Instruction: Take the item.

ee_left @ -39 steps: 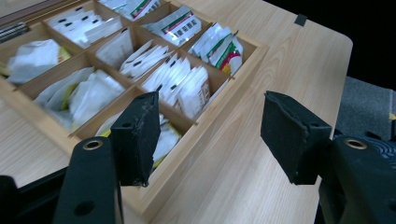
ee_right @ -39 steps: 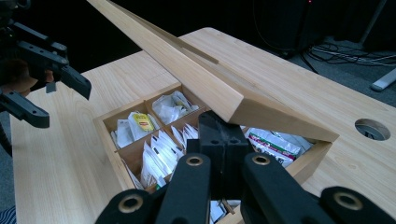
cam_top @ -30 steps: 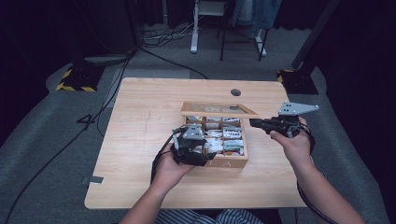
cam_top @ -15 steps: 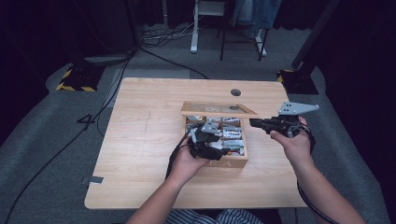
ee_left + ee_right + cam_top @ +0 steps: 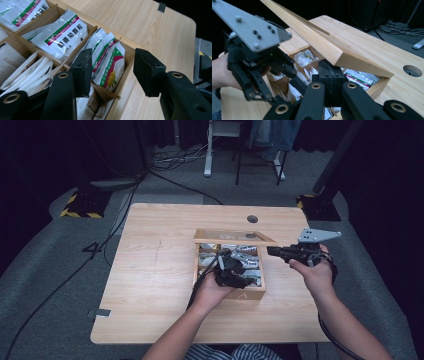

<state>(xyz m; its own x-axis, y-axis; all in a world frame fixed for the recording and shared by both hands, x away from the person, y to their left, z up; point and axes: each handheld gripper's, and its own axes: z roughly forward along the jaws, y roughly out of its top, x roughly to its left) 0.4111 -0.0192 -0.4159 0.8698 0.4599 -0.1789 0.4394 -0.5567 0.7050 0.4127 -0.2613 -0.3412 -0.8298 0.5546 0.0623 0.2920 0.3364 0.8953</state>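
A wooden box (image 5: 247,295) with several compartments of white sachets stands at the table's middle. Its lid (image 5: 232,236) is raised and tilted. My right gripper (image 5: 270,251) is shut, and its tips sit right under the lid's corner (image 5: 342,58). My left gripper (image 5: 113,72) reaches down into the box's near right compartments (image 5: 235,270). Its jaws are open and have just been closing. A sachet with green, red and yellow print (image 5: 112,67) stands between them, and the pads are not touching it. A flat sachet with a green-red stripe (image 5: 62,37) lies in the compartment beyond.
The light wooden table (image 5: 160,270) has a round cable hole (image 5: 252,219) behind the box and a tape patch (image 5: 100,312) at its near left edge. Cables and a yellow-black striped base (image 5: 77,205) lie on the grey floor at the left.
My left hand moved right and down, from the box's near left part into its near right compartments, and its jaws stand narrower. The right gripper and the lid kept still.
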